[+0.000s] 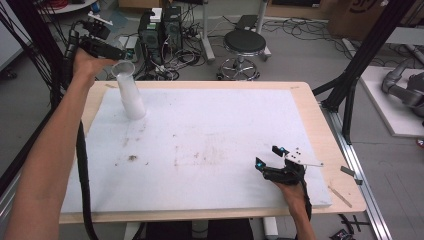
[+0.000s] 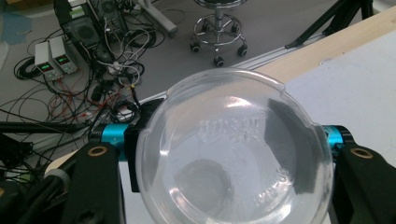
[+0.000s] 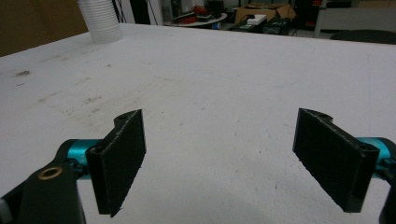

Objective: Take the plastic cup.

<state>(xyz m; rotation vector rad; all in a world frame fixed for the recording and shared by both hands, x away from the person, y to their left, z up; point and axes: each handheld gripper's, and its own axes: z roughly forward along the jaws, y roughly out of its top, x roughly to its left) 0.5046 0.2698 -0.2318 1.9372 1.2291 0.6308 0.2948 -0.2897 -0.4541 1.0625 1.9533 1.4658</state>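
A tall stack of clear plastic cups (image 1: 132, 97) stands on the white mat (image 1: 210, 140) at its far left corner. My left gripper (image 1: 116, 56) reaches over the stack's top, and its jaws press both sides of the top cup (image 2: 233, 135). In the left gripper view I look down into that cup, with a black pad (image 2: 280, 121) showing through its wall and the left gripper (image 2: 231, 158) shut around it. My right gripper (image 1: 268, 156) rests low over the mat near the front right, open with nothing between its jaws. From the right gripper (image 3: 219, 154) view the cup stack (image 3: 99, 21) stands far off at upper left.
The mat covers a wooden table (image 1: 330, 150) with bare edges at right and front. Behind the table on the floor are a black stool (image 1: 244, 45), computer boxes (image 1: 160, 30), power supplies (image 2: 51, 56) and tangled cables. A black frame post (image 1: 350, 100) stands at the right.
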